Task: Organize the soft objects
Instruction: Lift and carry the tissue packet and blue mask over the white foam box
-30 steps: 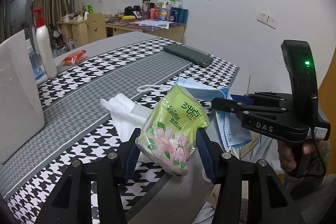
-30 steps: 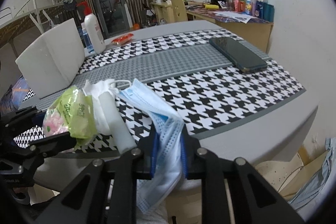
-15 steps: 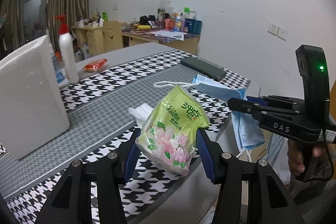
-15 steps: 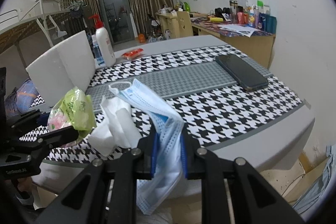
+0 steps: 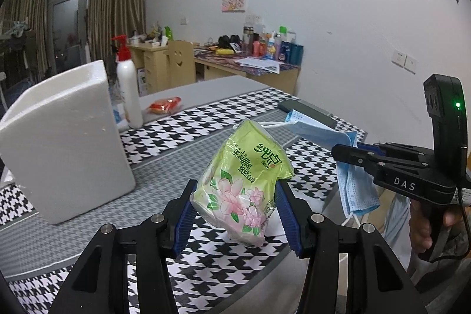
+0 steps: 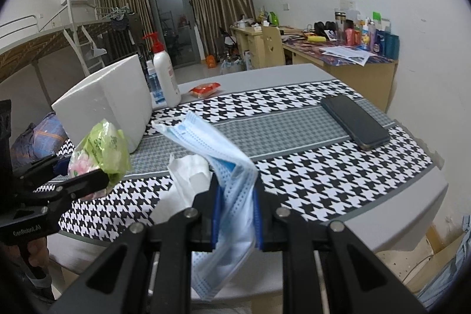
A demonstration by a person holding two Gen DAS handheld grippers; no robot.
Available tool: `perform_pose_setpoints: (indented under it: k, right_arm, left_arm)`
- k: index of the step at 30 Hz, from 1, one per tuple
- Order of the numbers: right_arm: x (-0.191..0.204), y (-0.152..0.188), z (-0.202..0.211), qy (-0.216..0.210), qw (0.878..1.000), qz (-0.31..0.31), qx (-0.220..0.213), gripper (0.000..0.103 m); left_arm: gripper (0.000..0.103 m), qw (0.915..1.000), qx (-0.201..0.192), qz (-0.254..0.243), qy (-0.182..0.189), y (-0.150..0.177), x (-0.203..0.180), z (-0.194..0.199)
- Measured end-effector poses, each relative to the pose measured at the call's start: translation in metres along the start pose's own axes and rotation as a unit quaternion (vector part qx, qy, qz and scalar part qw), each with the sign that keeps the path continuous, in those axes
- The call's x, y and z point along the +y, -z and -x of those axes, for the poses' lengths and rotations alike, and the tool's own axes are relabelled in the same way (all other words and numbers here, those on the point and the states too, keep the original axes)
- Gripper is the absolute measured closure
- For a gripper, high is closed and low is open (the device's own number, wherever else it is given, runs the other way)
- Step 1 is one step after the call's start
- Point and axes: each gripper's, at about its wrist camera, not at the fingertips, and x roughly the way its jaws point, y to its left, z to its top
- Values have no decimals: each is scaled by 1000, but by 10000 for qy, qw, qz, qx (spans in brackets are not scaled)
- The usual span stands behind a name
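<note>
Tissue pack (image 5: 244,181), green with pink flowers, sits pinched between the blue pads of your left tongs (image 5: 235,214), clear of the bench (image 5: 182,167). The jaws stand about half open because the pack is bulky; it bulges above the pads, so the grip looks firm enough to carry without crushing it. Your right tongs (image 6: 235,214) are nearly closed on the blue face mask (image 6: 232,184), a thin folded thing that needs a narrow pinch. Part of the mask droops below the jaws and part stands up above them, with an ear loop trailing. Both soft things hang above the near edge of the bench, side by side, the mask to the right of the pack.

A crumpled white tissue (image 6: 188,175) lies on the houndstooth cloth just beyond the right tongs, not yet picked up. Further left stands the white foam box (image 5: 67,137), open at the top, and it looks like the likely place for these items, though that is only a guess. A pump bottle (image 5: 128,90) stands beyond the box, a red packet (image 5: 164,105) lies near it, and a dark phone (image 6: 354,121) rests far right.
</note>
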Motion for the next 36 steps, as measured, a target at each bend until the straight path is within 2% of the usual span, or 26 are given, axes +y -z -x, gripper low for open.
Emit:
perform_pose_setpoints:
  k: [36]
  right_arm:
    - [37, -51, -16, -477, 9979, 304, -326, 81]
  left_arm:
    - [49, 9956, -576, 48, -739, -43, 32, 26]
